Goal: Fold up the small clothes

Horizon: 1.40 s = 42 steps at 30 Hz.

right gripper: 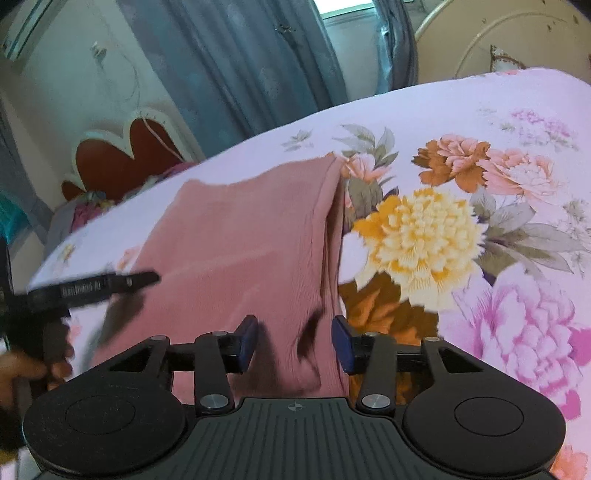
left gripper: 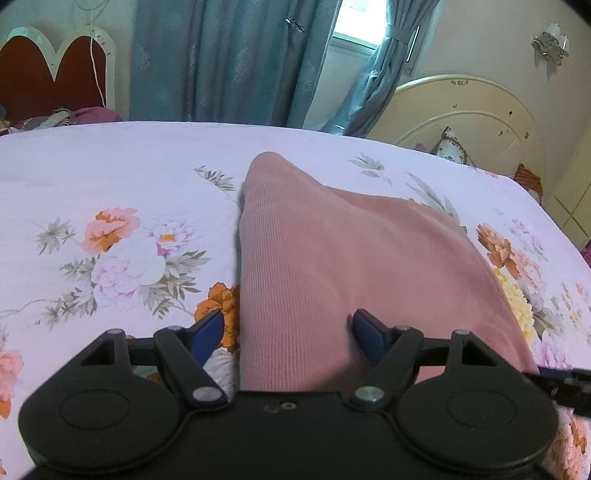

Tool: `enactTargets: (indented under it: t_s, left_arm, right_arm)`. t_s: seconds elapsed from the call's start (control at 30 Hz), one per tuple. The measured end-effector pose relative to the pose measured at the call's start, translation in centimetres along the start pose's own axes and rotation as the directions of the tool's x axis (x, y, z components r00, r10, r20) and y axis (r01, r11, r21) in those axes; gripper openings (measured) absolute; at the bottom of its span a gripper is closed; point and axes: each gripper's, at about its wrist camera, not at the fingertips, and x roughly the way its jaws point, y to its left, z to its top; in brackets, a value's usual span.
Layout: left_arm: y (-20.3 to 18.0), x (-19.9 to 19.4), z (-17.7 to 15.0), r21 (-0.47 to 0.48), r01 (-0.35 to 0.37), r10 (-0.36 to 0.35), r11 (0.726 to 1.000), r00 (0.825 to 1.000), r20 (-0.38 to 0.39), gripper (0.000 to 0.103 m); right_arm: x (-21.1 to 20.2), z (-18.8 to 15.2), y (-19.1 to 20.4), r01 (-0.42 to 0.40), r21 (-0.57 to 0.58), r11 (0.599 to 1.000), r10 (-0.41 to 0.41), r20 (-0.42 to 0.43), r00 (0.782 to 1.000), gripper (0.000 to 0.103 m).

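A pink ribbed garment (left gripper: 332, 266) lies folded on the floral bedsheet (left gripper: 110, 177), its narrow end pointing away from me. My left gripper (left gripper: 286, 325) hovers over the near end, open wide, with its blue pads (left gripper: 208, 330) clear of the cloth. In the right wrist view the same garment (right gripper: 240, 251) shows a folded edge along its right side. There my right gripper (right gripper: 295, 332) stands open around the near corner, and the pads do not press on it. The left gripper's finger (right gripper: 110, 284) juts in from the left, held by a hand (right gripper: 22, 369).
A cream rounded headboard (left gripper: 472, 110) stands at the back right with a cushion (left gripper: 452, 147) against it. Blue curtains (left gripper: 221, 62) and a window (left gripper: 354, 26) lie behind the bed. At the far left are a red and white headboard (left gripper: 48, 70) and piled clothes (left gripper: 55, 118).
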Motion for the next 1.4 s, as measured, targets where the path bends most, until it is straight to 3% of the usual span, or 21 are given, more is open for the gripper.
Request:
enactTargets:
  t_s: [0.03,0.1,0.3,0.4,0.47,0.57,0.83,1.0,1.07,1.17,1.27,1.4]
  left_arm:
    - [-0.1,-0.1,0.0,0.000,-0.002,0.002,1.000,1.000,0.000,0.077]
    - [-0.2,-0.2,-0.1,0.003,-0.008,0.008,1.000,1.000,0.000,0.077]
    - [-0.5,-0.7,-0.4,0.019,-0.009,0.009,1.000,1.000,-0.003,0.077]
    - [-0.4,-1.2,-0.7,0.018,0.009,-0.009,1.000,1.000,-0.015,0.077]
    - [-0.5,-1.0,-1.2,0.012,0.017,-0.016,1.000,1.000,-0.023,0.077]
    - [-0.6,-1.0,-1.9,0.014,0.015,-0.015,1.000,1.000,-0.021,0.077]
    - [-0.7,-2.7,1.3,0.018,0.037,-0.037,0.999,0.999,0.023,0.074]
    - [-1.4,-0.8,3.9,0.018,0.035,-0.036,0.999,0.998,0.056,0.068]
    - [-1.8,0.2,4.7,0.027,0.045,-0.046,0.999,0.997,0.064,0.058]
    - [-2.6,2.2,5.9,0.056,0.055,-0.059,0.997,0.996,0.069,0.050]
    - [-3.1,4.4,6.8,0.095,0.040,-0.048,0.995,0.995,0.084,0.050]
    - [-1.6,7.6,6.8,0.102,-0.040,0.034,0.994,0.998,0.061,0.052]
  right_arm:
    - [0.2,-0.3,0.0,0.004,-0.001,1.000,-0.004,-0.009,1.000,0.043]
    - [0.4,-0.6,0.1,0.008,-0.001,1.000,-0.008,-0.017,1.000,0.021]
    - [0.1,-0.5,0.9,0.033,-0.088,0.996,-0.036,-0.034,0.999,0.010]
    - [-1.5,0.1,0.3,0.040,-0.074,0.996,-0.040,0.007,0.999,0.010]
    - [0.2,-0.8,-0.6,0.077,-0.085,0.993,-0.083,-0.076,0.994,0.009]
    - [0.4,-0.7,-0.5,0.070,-0.075,0.995,-0.075,-0.073,0.995,0.010]
    - [-1.5,3.6,-0.3,0.059,-0.035,0.998,-0.057,0.059,0.997,0.011]
    - [1.4,7.6,0.5,0.093,-0.039,0.995,-0.088,0.120,0.989,0.011]
    - [2.9,8.9,1.1,0.106,-0.054,0.993,-0.098,0.134,0.986,0.011]
    - [5.7,10.5,1.8,0.132,-0.070,0.989,-0.121,0.137,0.983,0.011]
    - [8.6,11.6,2.0,0.156,-0.075,0.985,-0.146,0.128,0.981,0.011]
    - [11.3,11.9,1.9,0.186,-0.103,0.977,-0.173,0.124,0.977,0.011]
